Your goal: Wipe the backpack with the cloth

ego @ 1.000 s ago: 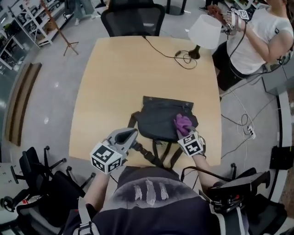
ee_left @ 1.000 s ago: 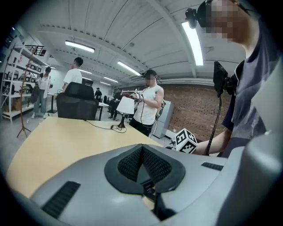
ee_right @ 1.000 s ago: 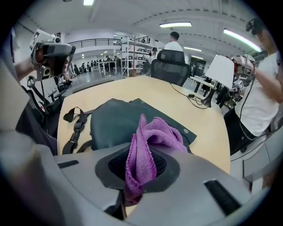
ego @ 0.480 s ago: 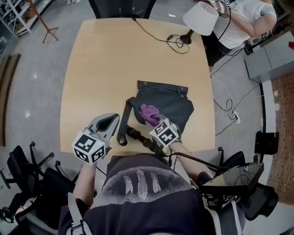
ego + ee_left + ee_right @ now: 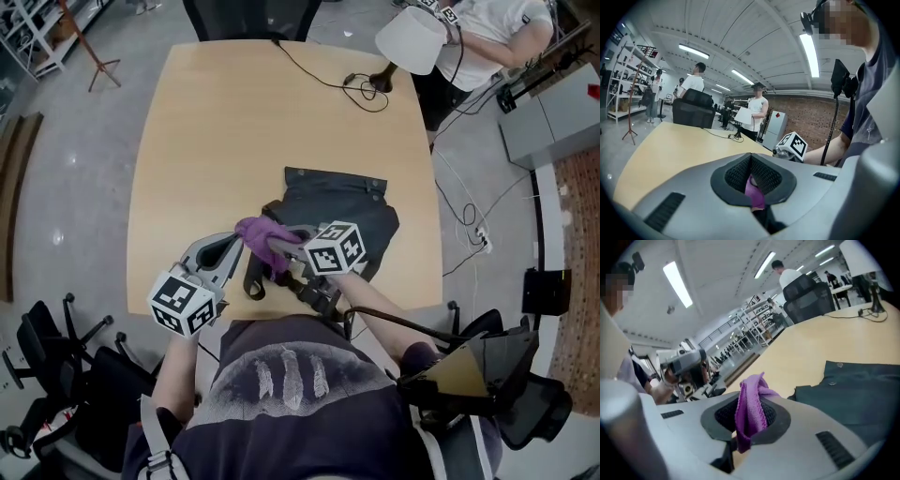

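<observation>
Right gripper has its jaws closed on the purple cloth, and the left gripper is pinching the same cloth from the opposite side, so it is stretched between the two tools above the near part of the wooden table. Just beyond and to the right lies the dark backpack, flat, straps trailing toward the person. Since the right gripper is nearer the bag, it looks better placed to carry the cloth down onto it.

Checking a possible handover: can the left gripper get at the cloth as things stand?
Likely yes: the cloth, clamped in the right gripper, sits between the left gripper's jaws, and nothing blocks it.
</observation>
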`<state>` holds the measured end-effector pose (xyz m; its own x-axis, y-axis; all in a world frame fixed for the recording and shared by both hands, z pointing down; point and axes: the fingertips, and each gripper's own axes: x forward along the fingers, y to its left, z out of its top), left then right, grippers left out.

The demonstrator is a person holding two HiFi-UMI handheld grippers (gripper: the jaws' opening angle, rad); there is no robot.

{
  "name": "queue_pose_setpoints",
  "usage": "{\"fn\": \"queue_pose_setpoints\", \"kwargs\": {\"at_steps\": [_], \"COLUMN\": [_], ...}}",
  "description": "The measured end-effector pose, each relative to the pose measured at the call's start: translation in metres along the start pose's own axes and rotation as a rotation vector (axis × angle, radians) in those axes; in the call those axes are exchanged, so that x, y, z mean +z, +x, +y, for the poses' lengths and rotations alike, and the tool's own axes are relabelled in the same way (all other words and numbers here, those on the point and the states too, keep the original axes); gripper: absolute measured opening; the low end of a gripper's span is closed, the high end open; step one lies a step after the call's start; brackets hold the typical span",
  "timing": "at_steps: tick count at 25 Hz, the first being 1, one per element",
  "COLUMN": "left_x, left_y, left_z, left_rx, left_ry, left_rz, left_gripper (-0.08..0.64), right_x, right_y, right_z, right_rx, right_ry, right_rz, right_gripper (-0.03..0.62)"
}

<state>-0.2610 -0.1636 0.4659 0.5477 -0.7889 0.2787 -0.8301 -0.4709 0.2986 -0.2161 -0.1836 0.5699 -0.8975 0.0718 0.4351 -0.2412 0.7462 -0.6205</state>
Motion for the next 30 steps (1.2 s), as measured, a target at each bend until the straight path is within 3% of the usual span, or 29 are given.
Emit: {"fn": "queue_pose_setpoints", "kwargs": {"at_steps": [2,4,7,10,13,19,30], "left_x": [0.002,0.0,-0.003,-0.007,-0.01,-0.005,-0.004], "left_y": [0.0,0.0,0.0,0.0,0.003,0.018,0.041], "left_z": [0.001,0.002,0.0,-0.001,-0.001,-0.01,-0.027], "left_rx": [0.009,0.017,0.025,0.035,0.044,0.024,-0.008], "left_ry": [0.002,0.002,-0.004,-0.013,-0.017,-0.003,0.017], "left_rz": [0.002,0.011,0.025,0.04,0.055,0.063,0.093], "left_gripper": [0.006,0.006,0.006,0.006,0.006,0.006,0.006], "right_x": [0.027,0.04,0.029,0.015,0.005,0.002,0.003], "right_y": [-0.001,0.001,0.003,-0.001,-0.008,-0.017,-0.086], "right_z": [-0.005,-0.031,-0.087,-0.117,-0.131,-0.136,-0.176], "right_rx": [0.031,-0.057,-0.336,-0.467,-0.502,-0.513,-0.619], "right_ry": [0.1,0.122,-0.086,-0.25,-0.308,-0.433,-0.451], "right_rz": [-0.101,-0.123,0.04,0.189,0.274,0.348,0.36], "right_gripper": [0.032,0.032,0.032,0.032,0.032,0.032,0.032]}}
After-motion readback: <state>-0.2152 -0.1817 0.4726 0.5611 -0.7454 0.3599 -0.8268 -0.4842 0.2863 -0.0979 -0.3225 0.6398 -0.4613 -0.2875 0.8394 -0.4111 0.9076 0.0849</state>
